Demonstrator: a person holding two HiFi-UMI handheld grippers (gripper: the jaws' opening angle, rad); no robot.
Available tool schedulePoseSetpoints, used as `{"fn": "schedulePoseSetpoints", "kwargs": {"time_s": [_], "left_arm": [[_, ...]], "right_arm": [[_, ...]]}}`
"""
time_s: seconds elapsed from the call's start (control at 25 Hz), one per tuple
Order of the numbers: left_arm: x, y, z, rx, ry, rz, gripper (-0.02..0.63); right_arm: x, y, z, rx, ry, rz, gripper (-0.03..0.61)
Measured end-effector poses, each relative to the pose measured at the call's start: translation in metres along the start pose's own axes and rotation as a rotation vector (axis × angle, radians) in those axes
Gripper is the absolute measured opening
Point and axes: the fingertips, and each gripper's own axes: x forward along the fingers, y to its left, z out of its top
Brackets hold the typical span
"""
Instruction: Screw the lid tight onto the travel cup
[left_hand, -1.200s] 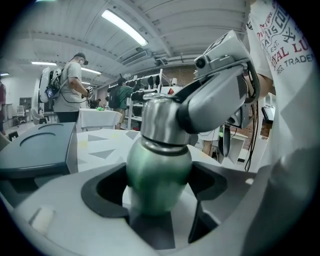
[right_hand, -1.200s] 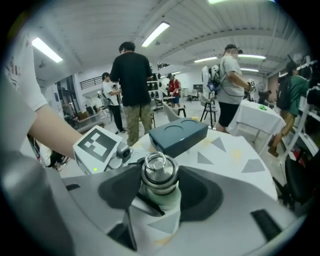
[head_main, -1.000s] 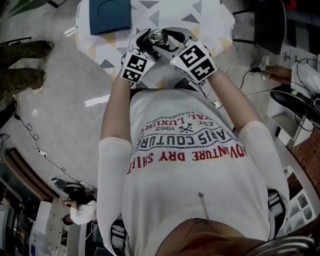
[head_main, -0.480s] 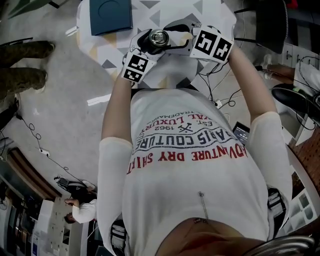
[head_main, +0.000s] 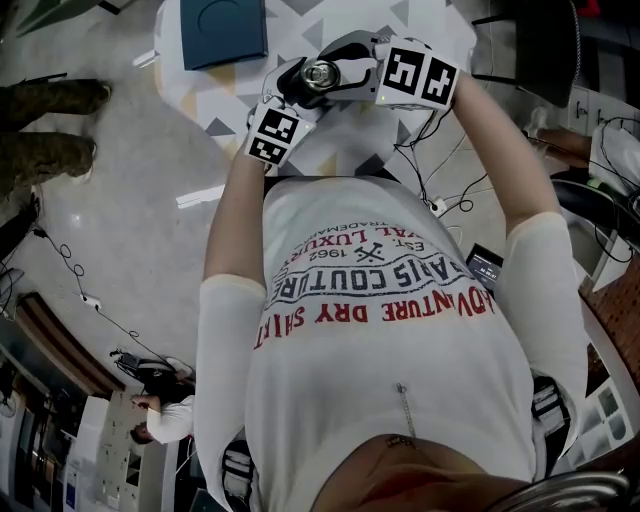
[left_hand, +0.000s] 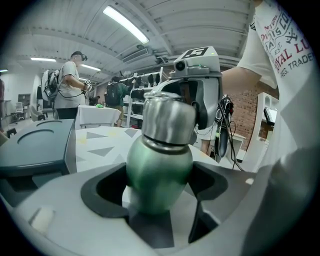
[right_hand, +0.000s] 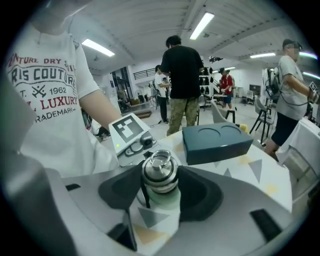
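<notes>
Nearest to us, our left gripper (left_hand: 159, 189) was clamped on the travel cup (left_hand: 159, 165). Its dark jaws pressed on both flanks of the rounded green body, just below the shoulder. The cup stood roughly upright in that grip; we could not tell whether its base rested on anything.

Our right gripper (right_hand: 160, 191) reached in from the opposite side and sat higher, at the level of the lid (right_hand: 159, 172). Its jaws had just been closing, and they now stood fairly wide yet bore on the lid's sides, one to each side. The lid was brushed steel and sat on the cup's neck. It was stepped, with a small raised ring on top. A thin black strap (right_hand: 145, 196) hung from under it down the cup's side.

From the head view both grippers met over the near edge of the table (head_main: 330, 150), which was white with grey and yellow triangles. Farther back on it lay a dark teal box (right_hand: 215, 142), well apart from the cup. Beyond the table, several people (right_hand: 182, 75) stood about a workshop under strip lights.
</notes>
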Motion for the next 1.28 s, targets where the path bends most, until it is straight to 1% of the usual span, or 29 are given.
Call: {"fn": "schedulePoseSetpoints", "kwargs": {"time_s": [0.12,0.2,0.32,0.56,0.64,0.72,0.84,0.92,1.0,1.04,1.16,1.28], "left_arm": [[0.000,0.000,-0.001,-0.001,-0.002,0.001,0.383],[0.001,0.000,-0.001,-0.001,-0.001,0.000,0.383],[0.002,0.000,-0.003,-0.004,-0.001,0.000,0.383],[0.003,0.001,-0.004,-0.009,-0.003,0.002,0.383],[0.003,0.001,-0.003,-0.011,-0.003,0.004,0.383],[0.002,0.001,-0.003,-0.011,-0.002,0.005,0.383],[0.002,0.001,-0.004,-0.012,-0.001,0.006,0.383],[0.002,0.001,-0.004,-0.013,-0.001,0.006,0.383],[0.002,0.001,-0.005,-0.013,0.001,0.005,0.383],[0.002,0.001,-0.004,-0.013,0.002,0.004,0.383],[0.001,0.001,-0.003,-0.012,0.001,0.004,0.383],[0.002,0.001,-0.003,-0.014,0.002,0.005,0.383]], "right_arm": [[0.000,-0.001,0.000,0.022,-0.010,-0.042,0.236],[0.000,-0.001,0.000,0.057,-0.010,-0.092,0.236],[0.001,-0.004,-0.001,0.144,-0.015,-0.197,0.236],[-0.001,-0.009,-0.005,0.349,-0.072,-0.426,0.236],[-0.002,-0.011,-0.003,0.390,-0.098,-0.481,0.236],[-0.003,-0.011,-0.002,0.412,-0.114,-0.516,0.236],[-0.002,-0.010,-0.003,0.407,-0.120,-0.514,0.236],[0.000,-0.007,-0.006,0.373,-0.110,-0.477,0.238],[0.000,-0.002,-0.007,0.328,-0.108,-0.424,0.278],[-0.002,-0.001,-0.006,0.304,-0.115,-0.398,0.281],[-0.009,0.003,-0.001,0.178,-0.110,-0.312,0.282],[-0.011,0.004,-0.001,0.044,-0.062,-0.213,0.282]]}}
